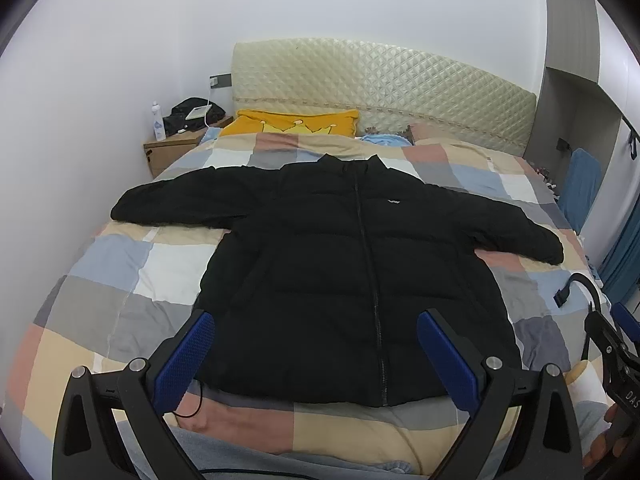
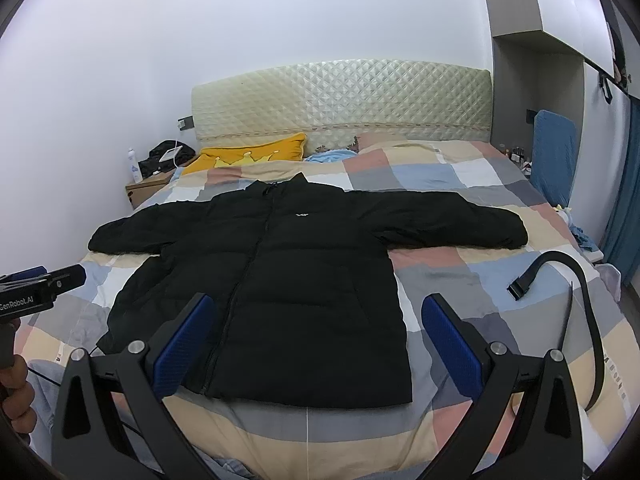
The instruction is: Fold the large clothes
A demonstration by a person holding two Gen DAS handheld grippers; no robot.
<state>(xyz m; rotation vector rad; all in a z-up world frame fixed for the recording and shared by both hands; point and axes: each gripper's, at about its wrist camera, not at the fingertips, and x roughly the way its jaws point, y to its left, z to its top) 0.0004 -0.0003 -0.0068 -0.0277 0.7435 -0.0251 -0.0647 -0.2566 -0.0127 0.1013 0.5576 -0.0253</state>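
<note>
A black puffer jacket (image 1: 340, 272) lies flat and zipped on the bed, front up, collar toward the headboard, both sleeves spread out sideways. It also shows in the right wrist view (image 2: 288, 280). My left gripper (image 1: 316, 320) is open and empty, held above the jacket's hem. My right gripper (image 2: 316, 308) is open and empty, above the hem's right part. The left gripper also shows at the left edge of the right wrist view (image 2: 44, 280); the right gripper shows at the right edge of the left wrist view (image 1: 612, 340).
The bed has a checked quilt (image 1: 160, 264) and a padded headboard (image 1: 380, 88). A yellow pillow (image 1: 296, 124) lies at the head. A black strap (image 2: 576, 300) lies on the quilt at right. A bedside table (image 1: 168, 152) with a bottle stands at far left.
</note>
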